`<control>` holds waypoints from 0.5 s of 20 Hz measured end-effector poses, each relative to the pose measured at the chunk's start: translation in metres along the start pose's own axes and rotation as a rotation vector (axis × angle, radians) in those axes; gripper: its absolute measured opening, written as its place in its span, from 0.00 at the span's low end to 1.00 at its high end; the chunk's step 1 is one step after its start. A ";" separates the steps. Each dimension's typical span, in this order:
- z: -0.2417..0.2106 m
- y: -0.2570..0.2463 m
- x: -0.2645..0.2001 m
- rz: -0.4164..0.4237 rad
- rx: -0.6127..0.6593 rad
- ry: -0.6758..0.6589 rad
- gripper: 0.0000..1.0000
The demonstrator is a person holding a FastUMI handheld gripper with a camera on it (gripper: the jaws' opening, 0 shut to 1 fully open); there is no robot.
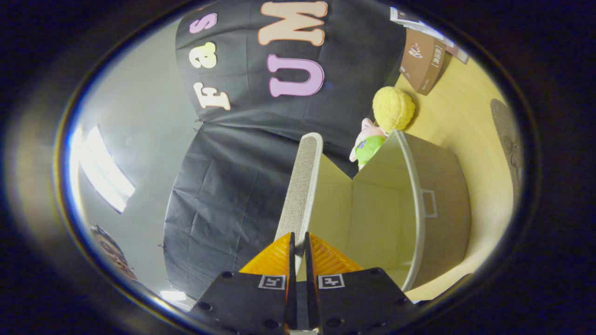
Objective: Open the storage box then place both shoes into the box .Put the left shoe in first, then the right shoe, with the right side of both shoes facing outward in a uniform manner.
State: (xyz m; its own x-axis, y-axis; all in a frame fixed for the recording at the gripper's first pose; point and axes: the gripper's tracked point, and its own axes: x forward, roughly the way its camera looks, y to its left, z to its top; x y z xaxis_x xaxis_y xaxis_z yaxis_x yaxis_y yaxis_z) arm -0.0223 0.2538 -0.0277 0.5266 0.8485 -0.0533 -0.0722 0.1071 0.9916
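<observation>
My gripper (298,237) is shut on the lid (300,186) of the storage box, a beige woven flap. The flap stands raised on edge and runs straight ahead from between my fingertips. Beside it the box (442,204) lies open, a grey-brown fabric bin with a loop handle (429,203) on its side wall. Its pale inside (372,214) holds nothing that I can see. On the yellow table (465,121), past the box, lies a dark grey shape (507,139), too warped to tell whether it is a shoe.
A plush toy (386,118) with a yellow head and green body sits just beyond the box's far corner. A brown carton (421,60) stands further back on the table. A bright ceiling light (104,170) and part of a person (111,253) show off to the lid's other side.
</observation>
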 end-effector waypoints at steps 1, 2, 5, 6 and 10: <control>-0.001 0.007 0.010 -0.004 -0.029 0.009 0.12; -0.005 0.016 0.017 -0.007 -0.057 0.016 0.11; -0.027 0.037 0.048 -0.011 -0.125 0.065 0.11; -0.036 0.042 0.058 -0.006 -0.141 0.081 0.11; -0.073 0.055 0.106 0.001 -0.202 0.152 0.08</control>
State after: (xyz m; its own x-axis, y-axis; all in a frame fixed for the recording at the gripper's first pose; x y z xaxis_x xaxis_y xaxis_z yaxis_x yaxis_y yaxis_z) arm -0.0321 0.3870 0.0129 0.3939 0.9152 -0.0848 -0.2480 0.1947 0.9490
